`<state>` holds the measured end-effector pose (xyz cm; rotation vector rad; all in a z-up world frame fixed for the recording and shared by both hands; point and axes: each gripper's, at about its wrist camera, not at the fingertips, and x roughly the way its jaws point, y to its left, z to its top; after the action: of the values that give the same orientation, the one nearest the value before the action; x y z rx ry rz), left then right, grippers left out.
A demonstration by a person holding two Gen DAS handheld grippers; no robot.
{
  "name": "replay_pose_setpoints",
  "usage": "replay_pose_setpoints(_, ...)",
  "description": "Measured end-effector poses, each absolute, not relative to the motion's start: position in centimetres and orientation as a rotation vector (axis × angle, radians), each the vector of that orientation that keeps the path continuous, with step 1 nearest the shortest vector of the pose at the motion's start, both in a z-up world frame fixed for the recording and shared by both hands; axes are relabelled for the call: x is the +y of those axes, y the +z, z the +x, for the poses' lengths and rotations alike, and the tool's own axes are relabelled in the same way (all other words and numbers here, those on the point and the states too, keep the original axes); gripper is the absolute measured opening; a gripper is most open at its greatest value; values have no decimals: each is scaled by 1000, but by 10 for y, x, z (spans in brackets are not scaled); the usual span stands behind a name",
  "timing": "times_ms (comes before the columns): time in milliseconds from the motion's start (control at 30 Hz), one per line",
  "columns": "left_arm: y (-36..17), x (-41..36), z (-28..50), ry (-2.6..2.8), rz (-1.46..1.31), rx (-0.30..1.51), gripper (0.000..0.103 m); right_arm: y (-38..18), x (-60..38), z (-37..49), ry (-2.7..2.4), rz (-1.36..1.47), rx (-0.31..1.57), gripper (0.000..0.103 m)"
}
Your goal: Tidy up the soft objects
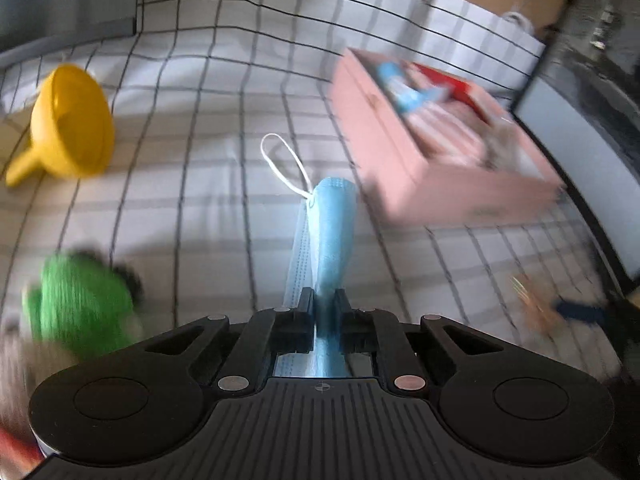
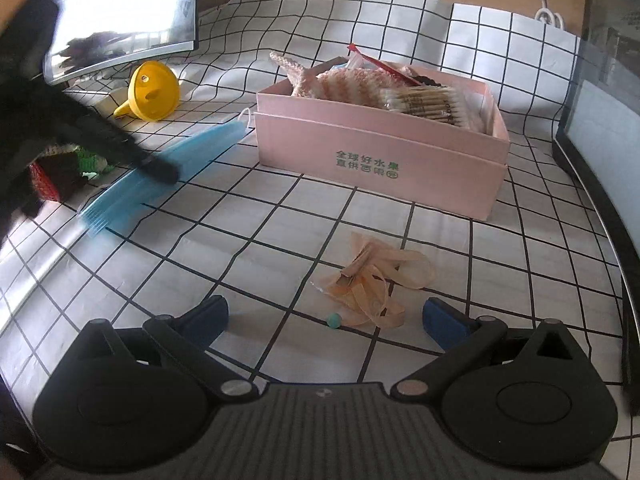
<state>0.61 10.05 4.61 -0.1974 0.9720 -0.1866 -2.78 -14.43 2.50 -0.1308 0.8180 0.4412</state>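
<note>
My left gripper point(image 1: 324, 300) is shut on a blue face mask point(image 1: 330, 232), held above the checked cloth with its white ear loop point(image 1: 286, 162) pointing ahead. The mask also shows in the right wrist view point(image 2: 160, 172), blurred, under the left gripper point(image 2: 160, 168). A pink box point(image 2: 380, 152) holds a striped knitted piece point(image 2: 344, 82) and a pack of cotton swabs point(image 2: 424, 104); in the left wrist view the box point(image 1: 424, 160) lies ahead to the right. My right gripper point(image 2: 324, 316) is open and empty, low over a tangle of peach ribbon point(image 2: 372, 280).
A yellow funnel point(image 2: 150, 90) lies on the cloth at the back left, also in the left wrist view point(image 1: 68, 120). A green knitted item point(image 1: 80, 304) sits left of the left gripper. A small teal bead point(image 2: 334, 319) lies by the ribbon. Monitors point(image 2: 120, 20) stand at both sides.
</note>
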Motion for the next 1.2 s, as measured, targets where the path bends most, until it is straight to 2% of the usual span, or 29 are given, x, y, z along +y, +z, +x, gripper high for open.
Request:
replay_pose_setpoints(200, 65, 90, -42, -280, -241, 925, 12, 26, -142, -27, 439, -136, 838, 103)
replay_pose_setpoints(233, 68, 87, -49, -297, -227, 917, 12, 27, -142, -25, 442, -142, 847, 100)
replay_pose_setpoints(267, 71, 85, -55, -309, -201, 904, 12, 28, -139, -23, 450, -149, 867, 89)
replay_pose_setpoints(300, 72, 84, -58, -314, -182, 899, 12, 31, -139, -19, 467, -151, 896, 83)
replay_pose_setpoints(467, 78, 85, -72, -331, -202, 892, 12, 50, -152, -1, 384, -38, 871, 83)
replay_pose_setpoints(533, 80, 85, -75, -342, -197, 888, 12, 47, -151, 7, 355, -34, 883, 79)
replay_pose_setpoints(567, 81, 85, -76, -347, -195, 886, 12, 44, -150, 9, 340, -37, 892, 69)
replay_pose_setpoints(600, 83, 85, -77, -354, -192, 884, 12, 40, -149, 11, 332, -38, 906, 51)
replay_pose_setpoints(633, 84, 84, -79, -361, -189, 885, 12, 38, -149, 12, 330, -40, 917, 42)
replay_pose_setpoints(667, 85, 83, -79, -369, -189, 887, 12, 39, -147, 10, 314, -58, 905, 23)
replay_pose_setpoints(700, 86, 82, -79, -385, -188, 893, 12, 41, -143, 8, 313, -86, 906, 18)
replay_pose_setpoints(800, 88, 73, -79, -440, -160, 904, 12, 51, -142, 1, 325, -96, 921, 18)
replay_pose_setpoints(967, 105, 49, -73, -559, -115, 882, 12, 93, -154, -18, 308, -87, 837, 18)
replay_pose_setpoints(1200, 166, 39, -1, -609, -261, 716, 12, 136, -192, -50, 207, -77, 718, 18)
